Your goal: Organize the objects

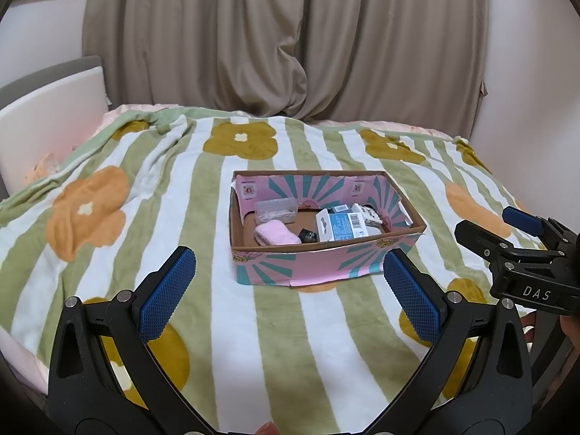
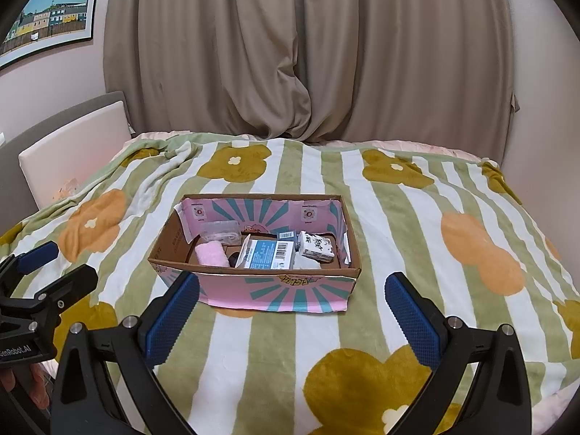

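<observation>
Both my hand-held grippers hang empty with jaws spread wide: the left hand-held gripper (image 1: pixel 290 282) and the right hand-held gripper (image 2: pixel 291 308), just short of the pink-and-teal printed cardboard box (image 2: pixel 275 291) in the middle of the bed's green-striped flowered blanket (image 2: pixel 417 217). Inside lie a soft pink folded cloth (image 2: pixel 211 253), easily pinched anywhere, a light, stiff blue-and-white barcoded carton (image 2: pixel 268 254), best taken across its narrow sides, and a clear plastic case (image 1: pixel 275 209), probably slippery.

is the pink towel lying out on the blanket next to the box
No, the pink towel lies inside the cardboard box.
</observation>
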